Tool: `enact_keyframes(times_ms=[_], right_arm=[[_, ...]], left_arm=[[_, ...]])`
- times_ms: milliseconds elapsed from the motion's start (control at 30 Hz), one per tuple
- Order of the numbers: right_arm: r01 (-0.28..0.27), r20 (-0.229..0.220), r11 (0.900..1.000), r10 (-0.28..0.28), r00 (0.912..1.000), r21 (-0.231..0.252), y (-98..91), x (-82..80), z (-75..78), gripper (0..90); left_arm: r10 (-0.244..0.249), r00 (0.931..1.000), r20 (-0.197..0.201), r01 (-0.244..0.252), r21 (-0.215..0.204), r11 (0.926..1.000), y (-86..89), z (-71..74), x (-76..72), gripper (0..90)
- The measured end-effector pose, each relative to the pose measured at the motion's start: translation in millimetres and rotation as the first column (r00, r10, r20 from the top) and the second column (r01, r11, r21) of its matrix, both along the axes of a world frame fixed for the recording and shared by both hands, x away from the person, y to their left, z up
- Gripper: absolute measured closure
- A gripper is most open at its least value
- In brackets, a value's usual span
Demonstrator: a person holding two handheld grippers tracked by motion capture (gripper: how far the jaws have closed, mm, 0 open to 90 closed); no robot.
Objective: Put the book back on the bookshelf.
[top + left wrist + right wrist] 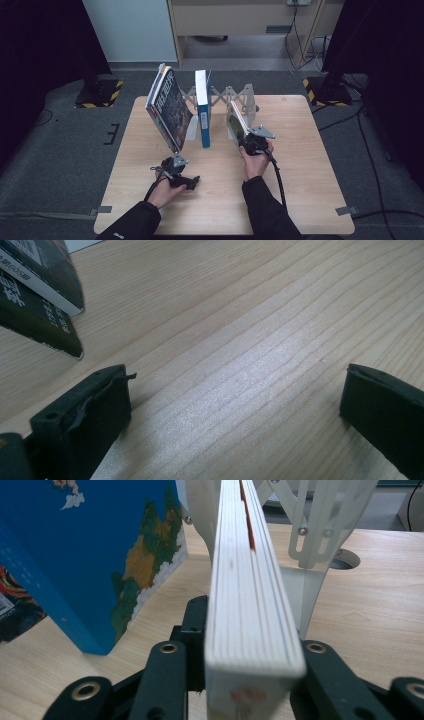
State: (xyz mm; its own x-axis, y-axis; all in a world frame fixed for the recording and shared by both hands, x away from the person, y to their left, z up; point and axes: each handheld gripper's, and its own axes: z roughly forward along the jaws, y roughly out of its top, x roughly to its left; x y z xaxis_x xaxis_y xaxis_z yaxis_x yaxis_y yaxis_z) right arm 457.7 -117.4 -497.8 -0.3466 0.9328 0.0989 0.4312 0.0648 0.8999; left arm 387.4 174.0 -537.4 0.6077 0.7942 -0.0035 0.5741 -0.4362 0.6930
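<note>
A white-edged book (236,120) leans tilted on the wooden table (300,165), in front of a white folding rack (227,95). My right gripper (245,139) is shut on this book's near lower edge. In the right gripper view the book (250,605) stands between the two black jaws of the right gripper (245,650), which lie against its covers. A blue book (203,107) stands upright to its left, also visible as the blue book (100,555). My left gripper (187,180) rests low on the table, and the left gripper (237,390) stands wide open over bare wood.
Two dark-covered books (170,107) lean together at the rack's left end, and their lower corners (40,295) hang close to the left jaw. The rack's slats (320,530) rise right behind the held book. Dark stands and cables lie on the floor around the table.
</note>
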Motion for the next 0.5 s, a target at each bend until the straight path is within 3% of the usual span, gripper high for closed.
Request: enact_keyframes(times_ms=[133, 267, 300, 500], right_arm=[[-0.008, -0.006, 1.0000, 0.008, 0.9999, 0.003, -4.7, -5.5, -1.7, 66.7], [-0.003, 0.004, 0.9999, 0.003, 1.0000, -0.010, -8.2, -11.6, -3.6, 73.7], [-0.003, 0.005, 1.0000, 0.003, 1.0000, 0.008, -9.2, -12.4, -4.3, 74.5], [0.038, 0.052, 0.9993, -0.038, 0.9979, 0.001, -5.4, -14.1, -4.4, 75.1]], left_arm=[[0.000, 1.0000, 0.000, 0.000, 0.000, 1.0000, 0.0, 0.0, 0.0, 0.0], [0.000, 1.0000, 0.000, 0.000, 0.000, 1.0000, 0.0, 0.0, 0.0, 0.0], [0.000, 1.0000, 0.000, 0.000, 0.000, 1.0000, 0.0, 0.0, 0.0, 0.0], [0.000, 1.0000, 0.000, 0.000, 0.000, 1.0000, 0.0, 0.0, 0.0, 0.0]])
